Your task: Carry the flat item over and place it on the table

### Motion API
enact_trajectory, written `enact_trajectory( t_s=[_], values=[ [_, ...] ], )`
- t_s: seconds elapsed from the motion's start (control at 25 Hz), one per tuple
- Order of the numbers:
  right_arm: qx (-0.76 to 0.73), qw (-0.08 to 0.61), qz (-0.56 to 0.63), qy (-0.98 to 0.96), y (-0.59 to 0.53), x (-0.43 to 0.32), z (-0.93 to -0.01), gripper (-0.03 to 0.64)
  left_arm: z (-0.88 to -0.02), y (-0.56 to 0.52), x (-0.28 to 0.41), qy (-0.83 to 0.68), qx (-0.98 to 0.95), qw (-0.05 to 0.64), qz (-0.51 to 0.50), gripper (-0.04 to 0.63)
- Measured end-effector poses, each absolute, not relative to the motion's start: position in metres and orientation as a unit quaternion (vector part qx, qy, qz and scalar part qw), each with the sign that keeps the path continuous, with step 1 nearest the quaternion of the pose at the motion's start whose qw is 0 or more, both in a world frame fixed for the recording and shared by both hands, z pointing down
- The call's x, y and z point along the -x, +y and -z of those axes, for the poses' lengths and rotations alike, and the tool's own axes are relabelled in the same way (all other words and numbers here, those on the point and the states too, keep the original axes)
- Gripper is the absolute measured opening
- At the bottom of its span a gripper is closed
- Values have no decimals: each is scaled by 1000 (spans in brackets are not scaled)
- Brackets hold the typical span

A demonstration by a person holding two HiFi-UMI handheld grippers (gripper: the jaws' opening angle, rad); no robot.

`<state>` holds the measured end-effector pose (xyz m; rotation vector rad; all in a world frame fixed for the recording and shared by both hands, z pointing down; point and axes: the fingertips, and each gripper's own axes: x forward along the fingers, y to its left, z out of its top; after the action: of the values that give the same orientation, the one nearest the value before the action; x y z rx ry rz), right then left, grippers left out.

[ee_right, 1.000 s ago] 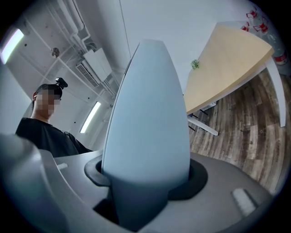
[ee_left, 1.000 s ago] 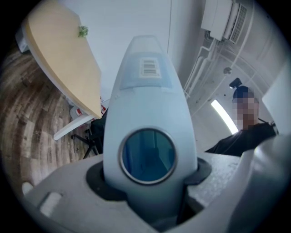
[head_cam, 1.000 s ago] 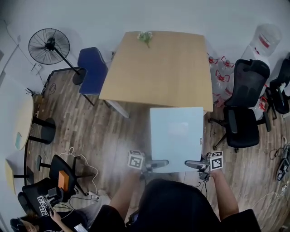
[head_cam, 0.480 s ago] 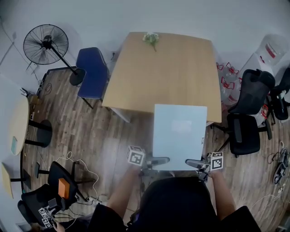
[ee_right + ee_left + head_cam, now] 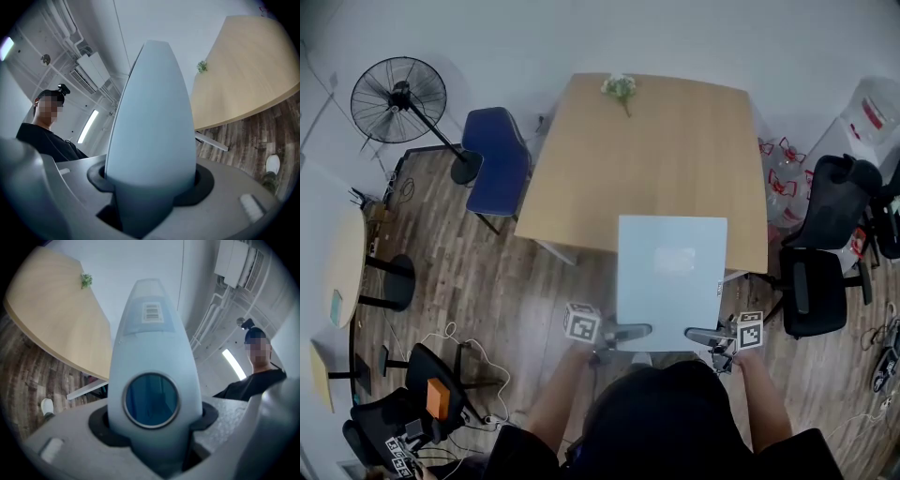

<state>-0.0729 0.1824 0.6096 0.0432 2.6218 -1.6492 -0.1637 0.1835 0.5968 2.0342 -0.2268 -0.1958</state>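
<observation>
I hold a flat pale blue-white panel (image 5: 672, 281) level in front of me. My left gripper (image 5: 623, 333) is shut on the left part of its near edge and my right gripper (image 5: 703, 336) on the right part. Its far edge reaches over the near edge of the light wooden table (image 5: 647, 159). In the left gripper view the panel (image 5: 152, 357) runs edge-on out of the jaws, with a barcode label near its far end, and the table (image 5: 51, 319) lies to its left. The right gripper view shows the panel (image 5: 152, 122) edge-on and the table (image 5: 243, 75) to its right.
A small green sprig (image 5: 621, 88) lies at the table's far edge. A blue chair (image 5: 499, 159) and a standing fan (image 5: 394, 89) are to the left. Black office chairs (image 5: 811, 291) and water bottles (image 5: 872, 108) crowd the right. Cables and a round side table (image 5: 342, 267) sit far left.
Both grippers have carried the panel forward. Its far edge, level with the table's near edge a second ago, now overlaps the tabletop.
</observation>
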Motion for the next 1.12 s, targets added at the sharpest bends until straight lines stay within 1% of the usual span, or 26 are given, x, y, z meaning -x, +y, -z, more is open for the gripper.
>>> enact_trajectory(
  t_s=[0.16, 0.72, 1.12],
  values=[
    [-19, 26, 536, 844, 127, 74, -611, 293, -601, 129, 165, -103, -848, 514, 77, 321],
    [-20, 24, 587, 809, -77, 52, -650, 291, -643, -79, 146, -144, -814, 558, 66, 333],
    [-22, 27, 624, 781, -170, 51, -680, 291, -667, -175, 146, -185, -792, 579, 54, 345]
  ],
)
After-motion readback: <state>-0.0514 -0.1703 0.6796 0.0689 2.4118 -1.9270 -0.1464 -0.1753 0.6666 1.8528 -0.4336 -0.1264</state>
